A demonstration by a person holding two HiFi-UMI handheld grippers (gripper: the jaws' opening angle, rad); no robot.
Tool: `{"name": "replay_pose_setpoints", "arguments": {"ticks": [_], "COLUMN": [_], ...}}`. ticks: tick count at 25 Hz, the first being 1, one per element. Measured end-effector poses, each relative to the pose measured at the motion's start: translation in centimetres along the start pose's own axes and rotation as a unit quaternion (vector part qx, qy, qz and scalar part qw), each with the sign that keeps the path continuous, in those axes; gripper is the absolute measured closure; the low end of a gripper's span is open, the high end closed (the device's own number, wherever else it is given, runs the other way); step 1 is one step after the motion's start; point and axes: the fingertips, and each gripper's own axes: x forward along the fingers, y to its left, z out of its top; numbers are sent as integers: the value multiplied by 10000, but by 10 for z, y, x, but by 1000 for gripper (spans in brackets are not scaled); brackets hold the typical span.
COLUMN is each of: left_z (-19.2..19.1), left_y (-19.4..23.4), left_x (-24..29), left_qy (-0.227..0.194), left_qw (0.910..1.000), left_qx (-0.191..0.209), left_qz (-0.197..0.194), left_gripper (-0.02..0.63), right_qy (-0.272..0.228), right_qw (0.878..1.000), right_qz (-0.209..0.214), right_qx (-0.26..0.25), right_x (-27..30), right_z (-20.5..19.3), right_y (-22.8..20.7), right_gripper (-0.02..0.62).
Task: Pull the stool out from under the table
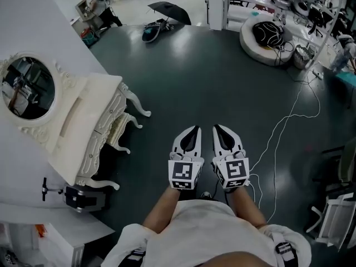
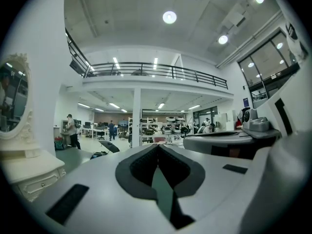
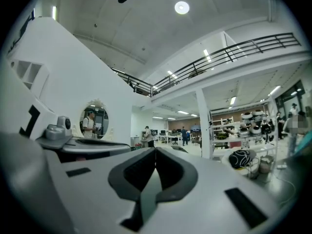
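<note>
Stool (image 1: 118, 131) is tucked under the white dressing table (image 1: 83, 118) at the left of the head view, with just its curly legs poking out onto the dark floor (image 1: 222, 77). Both claws sit side by side at lower centre, well apart from it. Left gripper (image 1: 194, 129) and right gripper (image 1: 217, 128) both have their jaws pressed together, with nothing between them.

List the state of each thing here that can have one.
Left tongs: shut, empty.
Right tongs: shut, empty.
Stool: tucked under the dressing table, not pulled out.
Black umbrella: open, lying on the floor.
</note>
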Motion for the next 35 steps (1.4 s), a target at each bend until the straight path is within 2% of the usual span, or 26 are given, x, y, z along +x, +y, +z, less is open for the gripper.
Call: {"name": "replay_pose_setpoints", "arguments": {"ticks": [6, 11, 19, 24, 28, 35], "left_z": [-6, -4, -8, -8, -11, -22], "left_y": [53, 106, 237, 312, 363, 417], "left_x": [31, 63, 90, 83, 68, 41], "left_qy": [-81, -168, -122, -264, -267, -316], "left_qw": [9997, 9984, 9927, 9838, 9734, 9503], "left_qx": [-135, -276, -491, -628, -752, -932], "left_qz": [175, 471, 1094, 1658, 2150, 2953], "left_gripper": [600, 600, 600, 600, 600, 600], "right_qy": [44, 218, 342, 403, 445, 634], "right_qw": [9999, 9977, 9906, 9806, 9717, 9447], "right_qz": [139, 597, 1305, 1889, 2294, 3176], "right_qx": [-35, -224, -244, -325, -359, -516], "right_x": [56, 122, 250, 313, 343, 379], "right_z": [-9, -11, -8, -9, -11, -23], "right_y": [5, 19, 77, 123, 158, 214], "right_gripper": [580, 580, 580, 580, 580, 580]}}
